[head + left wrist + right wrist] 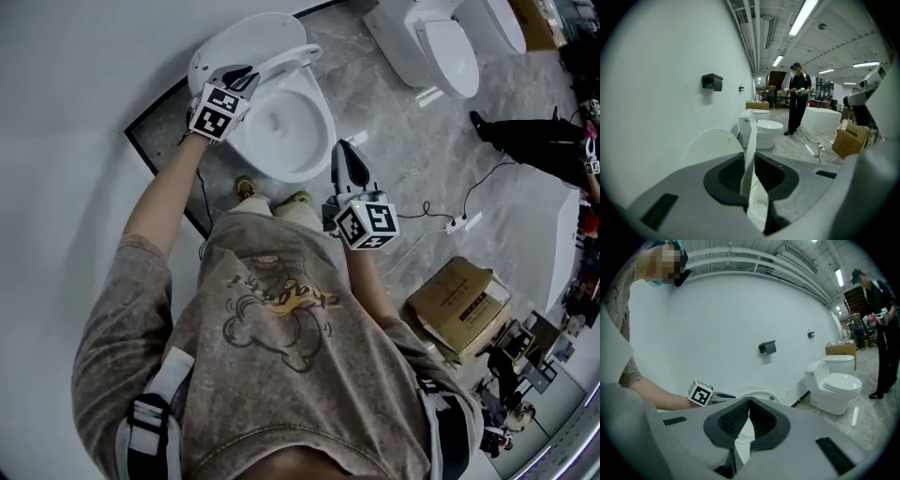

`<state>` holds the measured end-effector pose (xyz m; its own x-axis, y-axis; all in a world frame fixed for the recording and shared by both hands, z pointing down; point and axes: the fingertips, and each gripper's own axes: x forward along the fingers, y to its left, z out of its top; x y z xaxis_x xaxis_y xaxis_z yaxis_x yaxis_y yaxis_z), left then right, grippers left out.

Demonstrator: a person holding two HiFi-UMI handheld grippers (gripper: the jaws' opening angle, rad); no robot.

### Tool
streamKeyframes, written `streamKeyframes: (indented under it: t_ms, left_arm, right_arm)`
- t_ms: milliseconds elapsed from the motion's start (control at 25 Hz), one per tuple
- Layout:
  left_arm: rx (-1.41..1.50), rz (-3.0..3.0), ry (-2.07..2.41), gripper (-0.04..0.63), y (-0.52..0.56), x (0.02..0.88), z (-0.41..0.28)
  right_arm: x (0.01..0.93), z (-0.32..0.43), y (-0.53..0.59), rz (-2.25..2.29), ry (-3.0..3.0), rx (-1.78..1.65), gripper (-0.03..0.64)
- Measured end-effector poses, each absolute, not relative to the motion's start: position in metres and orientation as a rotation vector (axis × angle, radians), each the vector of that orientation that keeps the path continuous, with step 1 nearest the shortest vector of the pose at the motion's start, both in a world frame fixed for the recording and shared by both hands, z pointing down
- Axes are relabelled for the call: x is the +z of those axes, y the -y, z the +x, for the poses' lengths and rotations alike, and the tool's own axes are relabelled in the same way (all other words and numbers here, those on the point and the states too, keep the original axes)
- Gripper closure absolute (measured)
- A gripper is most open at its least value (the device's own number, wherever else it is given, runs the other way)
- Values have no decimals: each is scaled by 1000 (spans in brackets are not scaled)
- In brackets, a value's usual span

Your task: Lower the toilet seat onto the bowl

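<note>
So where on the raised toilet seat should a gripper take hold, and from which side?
On the toilet seat: the thin free rim, away from the hinge, approached edge-on from the person's side so the jaws straddle its thickness. It stands raised clear of the lid, leaving room either side; the left gripper pinches it so.

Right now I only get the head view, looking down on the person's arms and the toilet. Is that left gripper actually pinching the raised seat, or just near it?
Observer: Pinching. In the left gripper view, the left gripper has its pads pressed on the thin edge of the toilet seat.
Operator: And the other one, is it holding anything?
Observer: No. The right gripper view shows the right gripper with its jaws together and nothing between them.
Operator: Anything around that I can't see from above?
Observer: A black box mounted on the white wall.
</note>
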<state>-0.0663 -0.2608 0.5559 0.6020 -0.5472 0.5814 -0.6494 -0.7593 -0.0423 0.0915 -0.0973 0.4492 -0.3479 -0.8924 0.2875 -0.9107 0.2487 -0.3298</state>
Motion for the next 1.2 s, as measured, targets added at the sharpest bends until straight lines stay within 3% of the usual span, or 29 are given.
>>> streamKeyframes:
  t_ms: [1200]
  left_arm:
    - [911, 2442, 627, 508, 56, 673, 60]
  right_arm:
    - [531, 183, -25, 1713, 2353, 863, 589]
